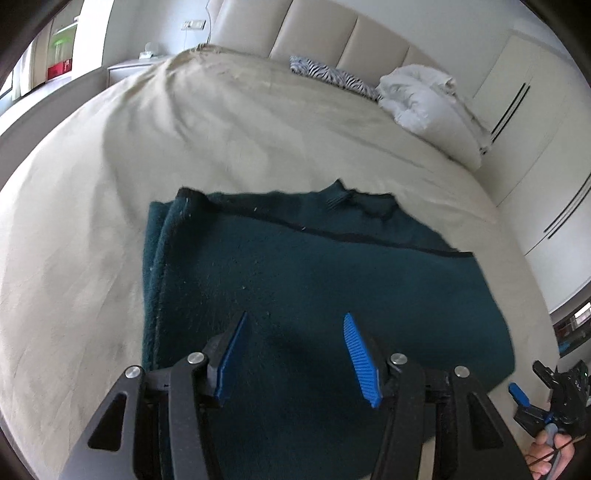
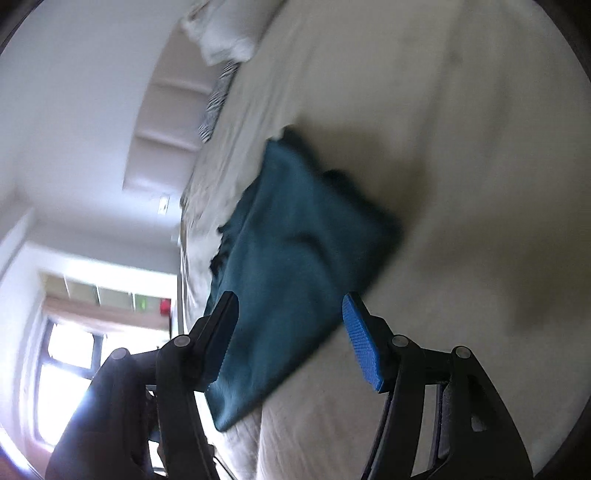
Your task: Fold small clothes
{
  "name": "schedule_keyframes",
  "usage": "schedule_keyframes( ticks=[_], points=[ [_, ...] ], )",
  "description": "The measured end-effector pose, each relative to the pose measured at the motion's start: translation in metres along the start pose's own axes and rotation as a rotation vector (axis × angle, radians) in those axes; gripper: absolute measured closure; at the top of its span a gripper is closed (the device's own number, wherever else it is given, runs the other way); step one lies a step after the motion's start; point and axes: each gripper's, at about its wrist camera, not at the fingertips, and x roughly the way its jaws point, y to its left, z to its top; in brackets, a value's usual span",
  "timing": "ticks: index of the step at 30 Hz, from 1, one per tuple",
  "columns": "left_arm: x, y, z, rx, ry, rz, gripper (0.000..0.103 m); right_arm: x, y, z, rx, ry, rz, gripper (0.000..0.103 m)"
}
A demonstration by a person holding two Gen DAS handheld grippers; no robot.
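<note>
Both grippers share one build: the left gripper and right gripper have matte black linkage arms, round silver pivot screws and ribbed blue pads; black triangular cut-outs mark the outer arms.

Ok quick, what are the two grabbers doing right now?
Left gripper: open, empty, above the green garment.
Right gripper: open, holding nothing.

**No legible writing in either view**

Nothing can be read. The red box far up and left of the left gripper bears a small white mark, too small to make out. The wall plate beyond it shows no lettering, and the right wrist view is too blurred.
</note>
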Motion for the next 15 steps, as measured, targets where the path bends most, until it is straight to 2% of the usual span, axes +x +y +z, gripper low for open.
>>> schedule_keyframes(
  ticks=[3, 7, 15],
  points=[
    [0.013, 0.004, -0.003, -0.011, 0.034, 0.01, 0.047, -0.002, -0.018, 0.002, 0.073, -0.016, -0.066, 0.045],
    [0.02, 0.008, -0.007, -0.025, 0.042, 0.002, 0.047, 0.011, -0.033, -0.001, 0.116, -0.008, -0.04, 0.045],
    [0.026, 0.013, -0.002, -0.049, 0.071, -0.001, 0.047, 0.027, -0.025, 0.009, 0.135, -0.038, 0.018, 0.045]
  ],
)
